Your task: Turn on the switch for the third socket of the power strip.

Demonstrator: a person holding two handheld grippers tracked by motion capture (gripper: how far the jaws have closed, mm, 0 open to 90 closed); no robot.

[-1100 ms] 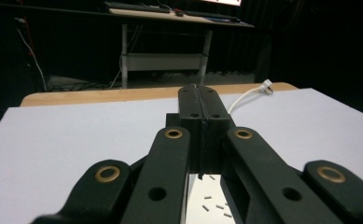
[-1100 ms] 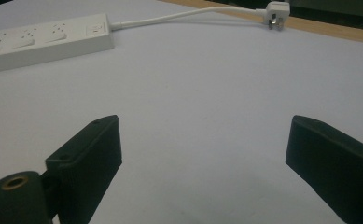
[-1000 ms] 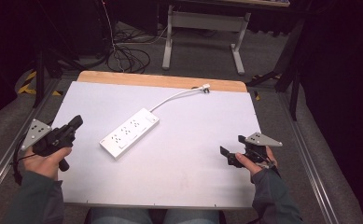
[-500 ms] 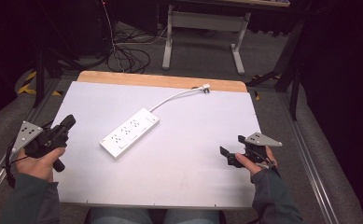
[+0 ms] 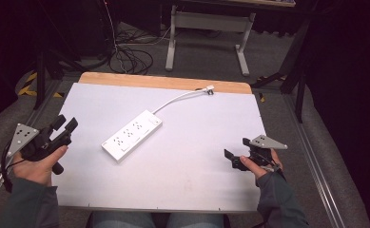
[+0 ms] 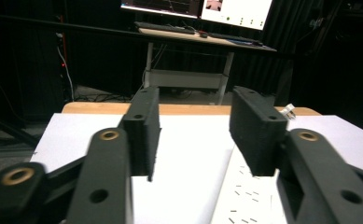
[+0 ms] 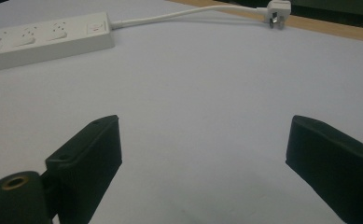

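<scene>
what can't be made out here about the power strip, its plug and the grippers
- White plastic power strip: left gripper view, mostly hidden behind the left gripper's black fingers.
- Its far end in the right gripper view: cut off by the left edge.
- White plug's prongs: high view, too small to count.
- Right gripper: high view, partly covered by the hand.

Overhead light falls brightly on the white table (image 5: 182, 185), while the room beyond its far edge lies dark. Shadows are soft and faint. In both gripper views the near black jaws look blurred, and a bluish dimness tints the surface.
</scene>
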